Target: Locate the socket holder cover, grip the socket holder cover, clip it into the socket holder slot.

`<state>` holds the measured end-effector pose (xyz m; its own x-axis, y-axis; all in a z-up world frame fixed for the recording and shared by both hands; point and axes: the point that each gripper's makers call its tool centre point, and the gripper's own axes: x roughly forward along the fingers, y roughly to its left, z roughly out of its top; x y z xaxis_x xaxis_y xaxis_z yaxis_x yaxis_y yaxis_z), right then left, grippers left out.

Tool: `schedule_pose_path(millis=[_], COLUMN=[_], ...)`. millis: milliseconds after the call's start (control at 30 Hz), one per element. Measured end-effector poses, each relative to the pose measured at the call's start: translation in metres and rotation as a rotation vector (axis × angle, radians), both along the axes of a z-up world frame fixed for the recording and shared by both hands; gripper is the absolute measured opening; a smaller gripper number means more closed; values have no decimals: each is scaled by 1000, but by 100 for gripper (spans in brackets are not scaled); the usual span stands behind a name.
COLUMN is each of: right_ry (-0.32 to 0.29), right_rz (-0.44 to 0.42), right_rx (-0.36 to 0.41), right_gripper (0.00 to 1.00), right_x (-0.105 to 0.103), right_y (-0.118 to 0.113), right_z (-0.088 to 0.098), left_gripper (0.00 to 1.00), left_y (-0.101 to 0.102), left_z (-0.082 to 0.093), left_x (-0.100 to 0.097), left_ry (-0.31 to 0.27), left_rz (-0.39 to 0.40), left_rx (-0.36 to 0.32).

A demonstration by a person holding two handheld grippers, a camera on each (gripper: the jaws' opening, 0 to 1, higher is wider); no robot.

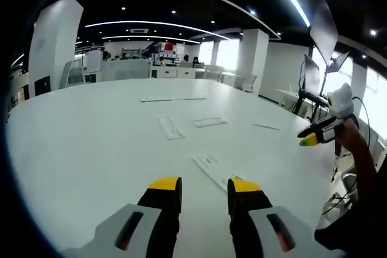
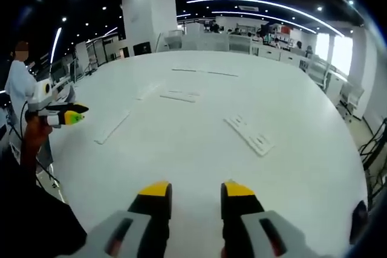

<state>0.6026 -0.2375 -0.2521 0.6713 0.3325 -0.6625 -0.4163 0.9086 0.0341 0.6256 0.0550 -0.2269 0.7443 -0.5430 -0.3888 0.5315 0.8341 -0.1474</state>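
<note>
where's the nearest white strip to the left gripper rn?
In the left gripper view, the nearest white strip lies flat on the white table, just ahead of the left gripper and nearer its right jaw, which hides the strip's near end.

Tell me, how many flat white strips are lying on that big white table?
5 in the left gripper view: nearest strip just ahead of the tool, two mid-table, thin one at right, long far one. Others may blend into the table.

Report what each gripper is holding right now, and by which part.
Nothing is held. The left gripper and right gripper both have open, empty jaws above the white table; the white strips lie untouched.
</note>
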Motion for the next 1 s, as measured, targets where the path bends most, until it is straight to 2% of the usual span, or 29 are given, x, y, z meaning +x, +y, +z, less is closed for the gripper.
schedule_pose_path(millis=[300, 667, 1000], right_ry=[3, 29, 38], right_rz=[0, 20, 17], right_rx=[-30, -35, -52], right_gripper=[33, 33, 33], right_x=[13, 17, 21], right_y=[-8, -7, -16], right_z=[3, -4, -6], left_gripper=[31, 31, 31], left_y=[-11, -21, -36], left_z=[-1, -3, -4], left_x=[10, 13, 16], left_ry=[10, 15, 8], left_rz=[-31, -52, -78], left_rx=[1, 5, -1])
